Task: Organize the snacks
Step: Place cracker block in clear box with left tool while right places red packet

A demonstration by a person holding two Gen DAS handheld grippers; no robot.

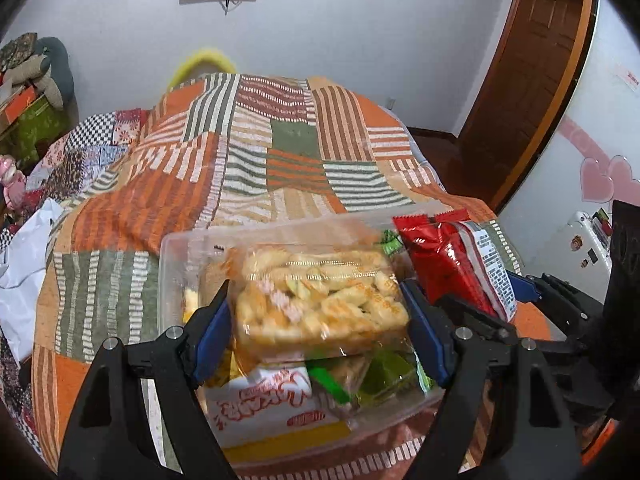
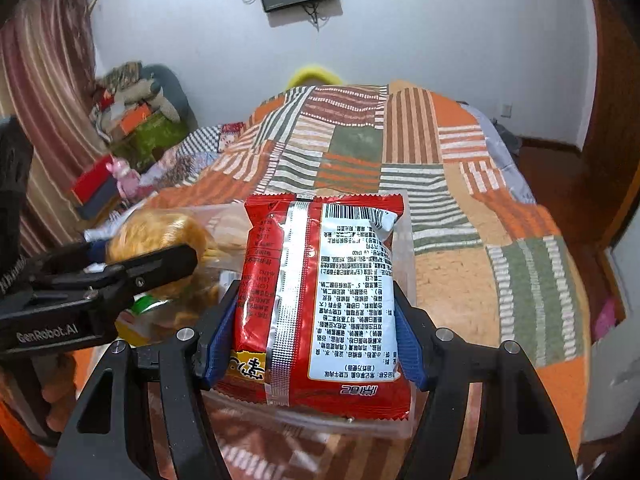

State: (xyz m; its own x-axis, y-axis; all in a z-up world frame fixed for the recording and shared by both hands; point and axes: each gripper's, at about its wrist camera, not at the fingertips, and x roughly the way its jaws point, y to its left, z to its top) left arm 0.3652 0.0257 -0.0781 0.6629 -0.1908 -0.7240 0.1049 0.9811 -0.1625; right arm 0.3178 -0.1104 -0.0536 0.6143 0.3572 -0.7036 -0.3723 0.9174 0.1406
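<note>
A clear plastic box (image 1: 176, 256) sits on the patchwork bed cover and holds several snack packs, among them a white and red pack (image 1: 264, 404) and green packs (image 1: 384, 376). My left gripper (image 1: 320, 312) is shut on a clear pack of yellow biscuits (image 1: 320, 300), held just above the box. My right gripper (image 2: 316, 320) is shut on a red noodle pack (image 2: 320, 292), back label up, over the box's right side. The red pack (image 1: 452, 264) also shows in the left wrist view, and the biscuit pack (image 2: 160, 236) in the right wrist view.
The bed cover (image 1: 248, 168) stretches away behind the box. A white plastic bag (image 1: 24, 264) lies at the left edge of the bed. Boxes and soft toys (image 2: 132, 108) are piled by the far left wall. A wooden door (image 1: 532, 80) stands to the right.
</note>
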